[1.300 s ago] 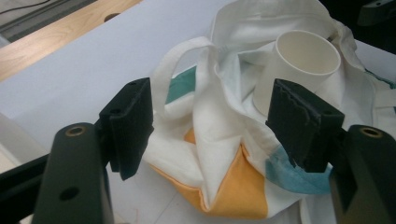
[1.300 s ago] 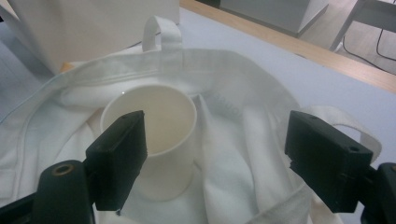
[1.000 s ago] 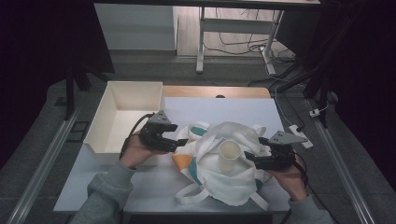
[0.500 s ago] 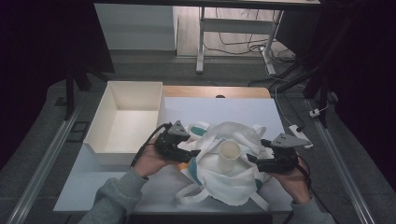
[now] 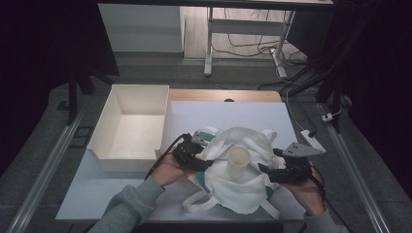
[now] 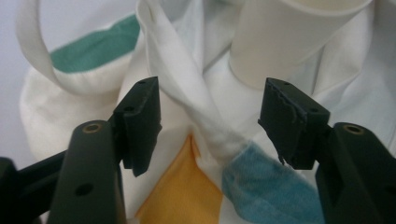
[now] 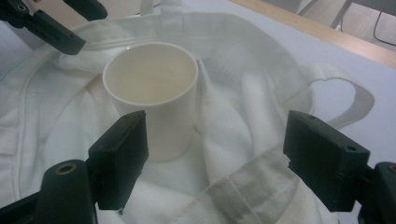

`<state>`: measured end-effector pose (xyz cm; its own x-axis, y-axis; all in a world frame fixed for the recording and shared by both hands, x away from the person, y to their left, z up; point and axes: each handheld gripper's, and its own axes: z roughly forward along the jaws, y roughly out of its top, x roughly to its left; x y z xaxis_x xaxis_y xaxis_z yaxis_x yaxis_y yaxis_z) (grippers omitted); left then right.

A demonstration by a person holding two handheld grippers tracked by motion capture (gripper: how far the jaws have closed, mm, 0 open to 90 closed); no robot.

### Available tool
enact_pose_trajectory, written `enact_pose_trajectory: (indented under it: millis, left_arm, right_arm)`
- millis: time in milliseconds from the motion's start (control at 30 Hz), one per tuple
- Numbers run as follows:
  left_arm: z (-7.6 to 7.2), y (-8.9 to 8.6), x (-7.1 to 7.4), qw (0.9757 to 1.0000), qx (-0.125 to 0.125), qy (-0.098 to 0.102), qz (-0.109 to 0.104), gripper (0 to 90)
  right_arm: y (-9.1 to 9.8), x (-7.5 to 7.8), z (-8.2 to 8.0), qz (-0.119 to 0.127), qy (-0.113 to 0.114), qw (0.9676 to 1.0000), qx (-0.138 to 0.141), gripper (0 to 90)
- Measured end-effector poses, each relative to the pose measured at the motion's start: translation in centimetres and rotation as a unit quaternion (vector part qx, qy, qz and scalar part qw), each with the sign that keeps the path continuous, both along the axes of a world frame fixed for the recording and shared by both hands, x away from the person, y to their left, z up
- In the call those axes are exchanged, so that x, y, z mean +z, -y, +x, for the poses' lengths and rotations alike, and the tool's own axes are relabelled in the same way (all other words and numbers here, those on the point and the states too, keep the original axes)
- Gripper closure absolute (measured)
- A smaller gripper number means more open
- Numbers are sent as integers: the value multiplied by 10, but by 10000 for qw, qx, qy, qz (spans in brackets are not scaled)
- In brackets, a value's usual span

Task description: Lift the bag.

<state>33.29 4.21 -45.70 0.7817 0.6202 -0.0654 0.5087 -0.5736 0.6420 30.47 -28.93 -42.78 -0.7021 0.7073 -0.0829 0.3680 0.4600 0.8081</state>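
A crumpled white cloth bag [image 5: 238,191] with teal, yellow and blue patches lies on the table, and a white paper cup [image 5: 238,162] stands upright on it. My left gripper [image 5: 195,158] is at the bag's left edge. In the left gripper view its jaws have just been closing; a twisted fold of white cloth [image 6: 182,79] lies between them, untouched by the pads [image 6: 140,116], so the left gripper [image 6: 210,107] is open. My right gripper [image 5: 271,171] sits at the bag's right side. That right gripper [image 7: 217,140] is open over the cloth, with the cup [image 7: 154,93] just beyond its left jaw.
An empty white bin [image 5: 104,114] stands on the left part of the table [image 5: 233,111], close to my left hand. A bag strap [image 5: 199,206] loops toward the front edge. A wooden strip [image 5: 223,94] runs along the far edge.
My left gripper has moved right from beside the bin to the bag's left edge, and its jaws stand narrower. The right gripper, bag and cup have stayed put.
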Motion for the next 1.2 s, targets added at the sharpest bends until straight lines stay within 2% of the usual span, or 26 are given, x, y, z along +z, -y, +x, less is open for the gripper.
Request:
enact_pose_trajectory:
  millis: [67,200,400,533,633,733,833,967,1033,1100,1133,1167,1200]
  left_arm:
    - [-1,-3,-1,10000,4,-74,-42,433]
    - [-3,-10,-1,9997,-51,-210,-128,572]
    - [-2,-17,-8,9990,-116,-405,-115,727]
    - [-2,-17,-10,9991,-144,-393,-36,790]
    - [-2,-17,-11,9992,-153,-367,-22,826]
    - [-2,-17,-11,9992,-180,-349,-13,842]
    - [-2,-18,-10,9992,-187,-345,-50,846]
    - [0,-21,-10,9992,-175,-354,-89,849]
    - [0,-22,-9,9992,-162,-352,-108,849]
    - [0,-23,-9,9991,-175,-357,-126,849]
    - [0,-23,-9,9991,-179,-356,-130,849]
    - [0,-23,-9,9991,-189,-354,-130,849]
    - [0,-23,-8,9991,-198,-355,-142,849]
  right_arm:
    - [2,0,-2,-55,10,10000,-75,219]
    - [9,-1,-5,-115,-63,9995,-291,222]
    - [12,-13,-7,-220,-339,9981,-466,231]
    - [-1,-22,-13,-608,-419,9961,-483,222]
    - [-4,-28,-17,-970,-471,9916,-709,217]
    - [-1,-34,-19,-1006,-620,9894,-839,238]
    - [3,-35,-20,-983,-757,9879,-929,289]
    - [0,-37,-22,-1360,-752,9819,-1081,391]
    - [2,-35,-22,-1419,-767,9801,-1159,457]
    - [6,-33,-22,-1380,-827,9798,-1186,554]
    - [8,-32,-22,-1368,-827,9800,-1189,629]
    - [10,-32,-22,-1376,-815,9799,-1190,753]
    - [13,-32,-22,-1493,-716,9789,-1194,802]
